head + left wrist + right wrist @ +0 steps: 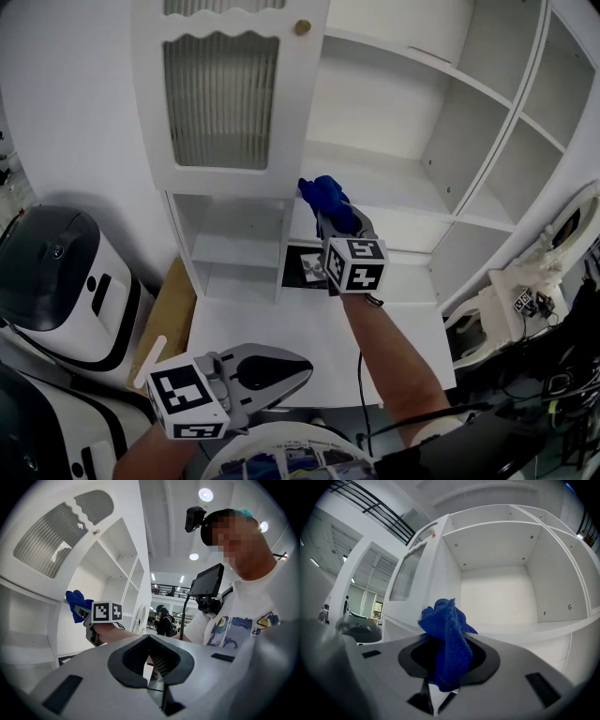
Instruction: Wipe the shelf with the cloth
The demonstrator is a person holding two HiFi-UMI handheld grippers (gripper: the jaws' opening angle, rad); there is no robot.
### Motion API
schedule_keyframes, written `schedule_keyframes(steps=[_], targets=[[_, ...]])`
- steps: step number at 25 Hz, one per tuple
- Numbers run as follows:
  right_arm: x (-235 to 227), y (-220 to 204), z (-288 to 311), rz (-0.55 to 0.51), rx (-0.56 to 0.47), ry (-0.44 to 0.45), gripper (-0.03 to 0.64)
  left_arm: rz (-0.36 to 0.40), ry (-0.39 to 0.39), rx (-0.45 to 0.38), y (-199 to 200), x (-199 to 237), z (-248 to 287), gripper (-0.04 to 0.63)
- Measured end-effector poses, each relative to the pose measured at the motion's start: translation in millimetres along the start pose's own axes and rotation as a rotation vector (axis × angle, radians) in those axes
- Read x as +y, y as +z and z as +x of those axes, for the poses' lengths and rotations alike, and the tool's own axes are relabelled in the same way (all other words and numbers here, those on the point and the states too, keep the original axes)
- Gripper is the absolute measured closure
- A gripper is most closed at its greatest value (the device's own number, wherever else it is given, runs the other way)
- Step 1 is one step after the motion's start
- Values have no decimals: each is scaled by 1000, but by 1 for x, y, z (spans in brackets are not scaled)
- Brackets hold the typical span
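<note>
Your right tongs (330, 214) are clamped on the bunched blue cloth (323, 194), held at the front left corner of the open white shelf (394, 178), just beside the ribbed-glass cabinet door (220, 98). Whether the cloth touches the board cannot be told; the right gripper view shows it crumpled between the jaws, with the shelf ahead. Your left tongs (298, 370) hang low over the tabletop (281, 319), jaws drawn together on nothing. The step in hand looks like the approach to a wiping stroke. The next move likely calls for pressing the cloth onto the board and sweeping rightward with a firm grip.
</note>
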State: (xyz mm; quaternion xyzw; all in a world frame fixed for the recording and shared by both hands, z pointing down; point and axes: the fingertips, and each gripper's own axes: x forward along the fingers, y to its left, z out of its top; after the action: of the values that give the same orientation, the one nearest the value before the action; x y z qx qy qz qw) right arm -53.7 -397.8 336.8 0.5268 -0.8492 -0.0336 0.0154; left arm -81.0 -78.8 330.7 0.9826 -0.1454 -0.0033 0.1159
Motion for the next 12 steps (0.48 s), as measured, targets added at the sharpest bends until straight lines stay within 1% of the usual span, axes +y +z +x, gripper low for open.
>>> schedule_keyframes(steps=[5,8,12], targets=[[24,1,11,7,11,6,483,-22,7,-4,-4,3,-23,583],[26,2,12,-2,21,14,483,-29,1,3,-9,3,-28,583],[19,10,3,-36,42,54,483,-24,-8,-2,-10,6,-25,583]])
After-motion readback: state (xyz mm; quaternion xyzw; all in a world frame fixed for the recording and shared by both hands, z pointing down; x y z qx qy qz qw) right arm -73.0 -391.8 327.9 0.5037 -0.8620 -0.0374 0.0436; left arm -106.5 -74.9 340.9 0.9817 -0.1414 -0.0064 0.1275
